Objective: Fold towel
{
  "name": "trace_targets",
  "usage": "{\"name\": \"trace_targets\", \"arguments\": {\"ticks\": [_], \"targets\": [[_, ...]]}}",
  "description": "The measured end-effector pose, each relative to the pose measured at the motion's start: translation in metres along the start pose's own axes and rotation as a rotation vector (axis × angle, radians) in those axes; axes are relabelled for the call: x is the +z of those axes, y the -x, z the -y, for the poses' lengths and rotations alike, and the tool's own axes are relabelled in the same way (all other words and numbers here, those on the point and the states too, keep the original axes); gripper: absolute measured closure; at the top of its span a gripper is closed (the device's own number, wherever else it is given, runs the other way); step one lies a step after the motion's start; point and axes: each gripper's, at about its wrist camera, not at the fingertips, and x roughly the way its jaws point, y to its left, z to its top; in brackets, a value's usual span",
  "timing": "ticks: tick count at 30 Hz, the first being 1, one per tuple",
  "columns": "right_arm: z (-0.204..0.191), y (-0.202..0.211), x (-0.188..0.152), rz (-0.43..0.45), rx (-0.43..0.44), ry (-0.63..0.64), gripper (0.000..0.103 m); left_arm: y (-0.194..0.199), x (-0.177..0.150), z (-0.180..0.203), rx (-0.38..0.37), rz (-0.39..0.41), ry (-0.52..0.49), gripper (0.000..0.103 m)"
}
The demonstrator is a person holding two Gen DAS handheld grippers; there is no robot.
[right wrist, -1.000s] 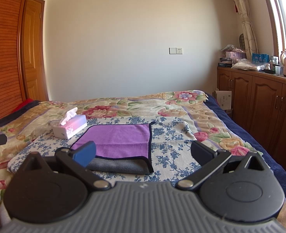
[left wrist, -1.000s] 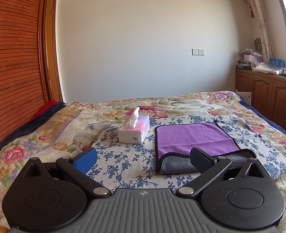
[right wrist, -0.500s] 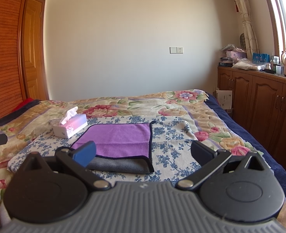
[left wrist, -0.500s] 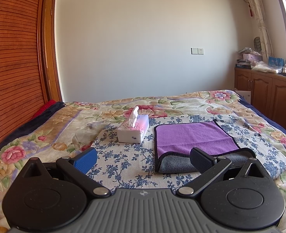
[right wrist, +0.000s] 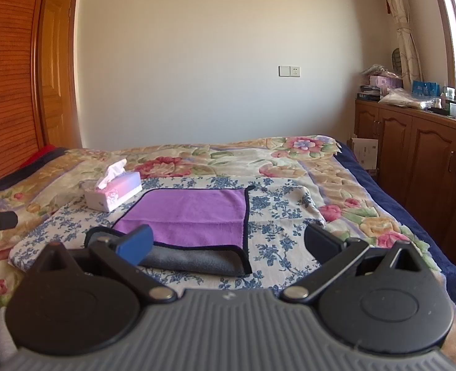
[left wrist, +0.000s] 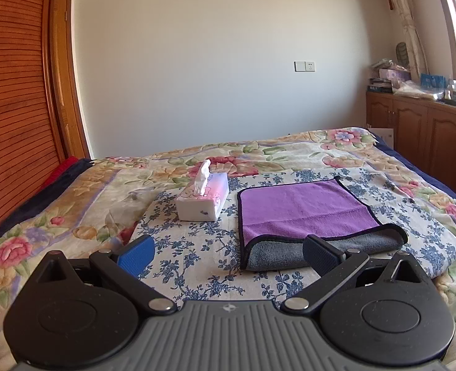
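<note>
The towel [left wrist: 302, 213] lies half-folded on the bed [left wrist: 73, 204], at 1 o'clock of the spread, empty left gripper [left wrist: 228, 255]. The right gripper [right wrist: 228, 244] is spread too. Pinch both near corners evenly, then carry them toward 12.

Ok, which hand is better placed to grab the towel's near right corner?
Right. The towel has its near right corner between the open jaws of the right gripper, just ahead. For the left gripper, that corner lies off beyond its right-hand jaw.
</note>
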Motion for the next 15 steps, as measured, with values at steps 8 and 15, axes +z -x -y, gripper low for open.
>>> {"name": "trace_targets", "arguments": {"ticks": [8,15], "targets": [[0.000,-0.009,0.002,-0.010,0.003,0.001,0.000,-0.011,0.005,0.004,-0.007,-0.011,-0.011,0.000],[0.001,-0.019,0.002,-0.026,0.005,0.008,0.000,-0.022,0.009,0.009,-0.013,-0.021,-0.026,0.000]]}}
